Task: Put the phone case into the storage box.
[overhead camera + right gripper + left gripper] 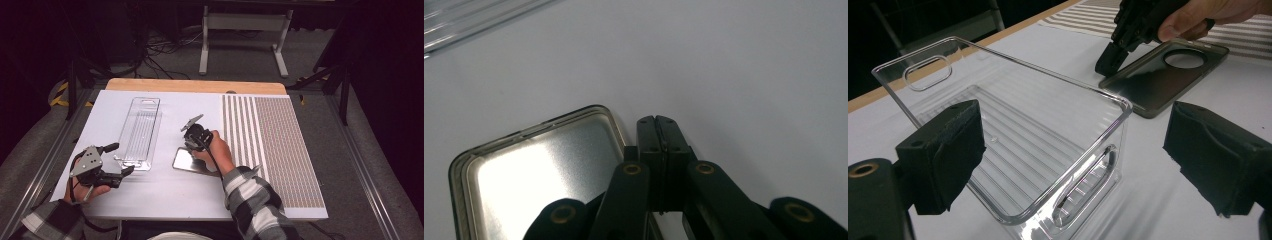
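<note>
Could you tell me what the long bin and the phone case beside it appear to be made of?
The long bin looks like clear, glossy hard plastic: the table shows through its walls and the rims catch sharp highlights. The phone case seems to be smoky, semi-transparent plastic or soft rubbery material with a round camera cutout; its inner face reflects light like a mirror in the right gripper view.

The bin (1013, 125) is clear, glossy plastic with a ribbed floor; the phone case (1168, 75) looks smooth, dark and shiny; the desk (165, 192) is matt white with a wooden edge
</note>
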`<act>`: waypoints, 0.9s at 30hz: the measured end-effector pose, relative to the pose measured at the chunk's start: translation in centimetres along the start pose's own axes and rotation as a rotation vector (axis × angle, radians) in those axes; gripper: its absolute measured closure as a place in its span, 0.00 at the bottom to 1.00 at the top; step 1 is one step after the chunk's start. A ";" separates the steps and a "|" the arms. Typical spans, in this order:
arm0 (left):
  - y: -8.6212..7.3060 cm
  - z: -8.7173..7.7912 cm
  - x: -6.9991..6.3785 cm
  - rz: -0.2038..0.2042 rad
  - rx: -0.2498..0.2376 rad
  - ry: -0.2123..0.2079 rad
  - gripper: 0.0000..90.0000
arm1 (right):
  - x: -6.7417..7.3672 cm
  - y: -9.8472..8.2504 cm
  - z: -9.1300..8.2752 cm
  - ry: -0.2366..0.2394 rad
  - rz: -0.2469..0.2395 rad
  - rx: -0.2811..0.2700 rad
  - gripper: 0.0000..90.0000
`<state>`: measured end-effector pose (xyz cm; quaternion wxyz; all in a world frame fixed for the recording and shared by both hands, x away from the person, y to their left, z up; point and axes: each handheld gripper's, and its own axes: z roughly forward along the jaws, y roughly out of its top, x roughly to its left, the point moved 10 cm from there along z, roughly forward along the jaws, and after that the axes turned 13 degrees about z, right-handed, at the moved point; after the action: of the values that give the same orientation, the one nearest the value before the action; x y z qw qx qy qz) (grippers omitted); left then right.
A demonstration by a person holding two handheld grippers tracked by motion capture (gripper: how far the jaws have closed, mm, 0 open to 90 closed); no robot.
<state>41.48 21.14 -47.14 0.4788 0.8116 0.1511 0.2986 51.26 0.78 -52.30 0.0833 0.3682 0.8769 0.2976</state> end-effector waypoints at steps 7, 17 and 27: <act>-0.1 0.1 -0.1 -0.005 0.006 -0.004 0.11 | 2.5 -0.6 0.0 0.044 -0.081 0.028 1.00; -0.2 0.1 -0.3 -0.006 0.016 -0.008 0.11 | 6.1 -2.5 -0.9 0.100 -0.186 0.057 1.00; -0.3 0.2 -0.2 -0.003 0.025 -0.003 0.11 | 7.8 -4.6 -2.2 0.143 -0.240 0.067 1.00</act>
<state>41.47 21.05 -47.52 0.4692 0.8178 0.1557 0.2948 42.12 2.69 -52.58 0.0430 0.2411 0.9278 0.2815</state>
